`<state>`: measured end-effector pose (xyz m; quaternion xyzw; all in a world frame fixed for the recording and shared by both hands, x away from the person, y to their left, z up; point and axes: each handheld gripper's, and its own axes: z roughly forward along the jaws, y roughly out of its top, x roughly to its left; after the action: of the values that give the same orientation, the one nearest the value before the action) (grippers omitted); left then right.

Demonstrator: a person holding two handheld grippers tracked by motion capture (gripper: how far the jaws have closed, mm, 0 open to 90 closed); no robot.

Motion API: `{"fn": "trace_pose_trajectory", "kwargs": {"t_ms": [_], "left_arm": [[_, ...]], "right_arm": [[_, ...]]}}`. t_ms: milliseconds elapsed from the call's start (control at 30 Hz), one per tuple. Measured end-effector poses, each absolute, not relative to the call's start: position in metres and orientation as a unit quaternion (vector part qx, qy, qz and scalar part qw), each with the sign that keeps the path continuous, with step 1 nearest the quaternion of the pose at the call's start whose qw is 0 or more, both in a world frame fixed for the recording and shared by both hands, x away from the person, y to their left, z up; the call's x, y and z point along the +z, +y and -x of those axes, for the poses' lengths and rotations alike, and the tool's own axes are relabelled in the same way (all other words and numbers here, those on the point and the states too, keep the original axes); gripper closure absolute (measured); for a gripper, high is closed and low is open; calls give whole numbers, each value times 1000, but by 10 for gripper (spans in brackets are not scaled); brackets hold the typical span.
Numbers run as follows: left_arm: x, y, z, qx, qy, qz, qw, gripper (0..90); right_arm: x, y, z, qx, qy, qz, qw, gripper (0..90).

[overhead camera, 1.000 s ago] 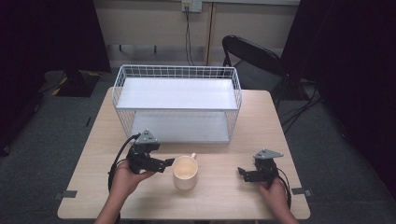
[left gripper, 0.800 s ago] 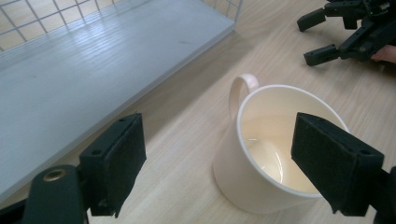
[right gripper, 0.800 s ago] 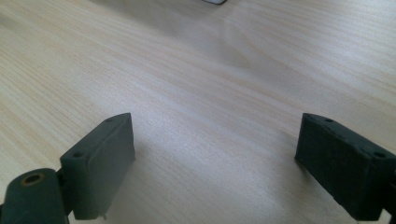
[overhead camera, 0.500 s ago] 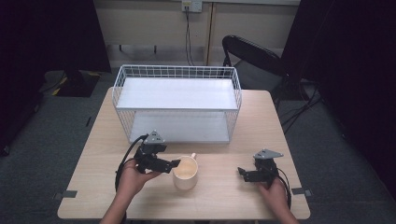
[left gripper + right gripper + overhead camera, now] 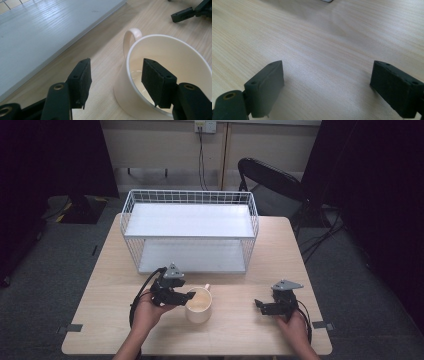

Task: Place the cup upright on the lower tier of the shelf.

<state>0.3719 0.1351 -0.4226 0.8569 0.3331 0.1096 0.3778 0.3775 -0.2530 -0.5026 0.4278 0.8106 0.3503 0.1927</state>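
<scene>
No text, label, brand, number or sign can be read on anything here.

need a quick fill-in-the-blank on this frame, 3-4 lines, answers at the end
1. The left tongs straddle the rim of the cream ____.
2. The mug stands on the wooden ____.
3. The right tongs are open, with nothing but bare ____ between the jaws.
4. Behind the mug stands a white wire rack with ____ shelves.

Missing words: mug; table; table; two
</scene>
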Motion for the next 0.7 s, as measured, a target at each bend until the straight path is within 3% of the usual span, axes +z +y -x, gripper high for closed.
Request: {"fn": "trace_pose_trajectory", "kwargs": {"t_ms": [700], "left_arm": [[-434, 125, -374, 82, 335, -867, 360, 631]], "right_arm": [[-503, -253, -377, 350, 811, -428, 193, 106]]}}
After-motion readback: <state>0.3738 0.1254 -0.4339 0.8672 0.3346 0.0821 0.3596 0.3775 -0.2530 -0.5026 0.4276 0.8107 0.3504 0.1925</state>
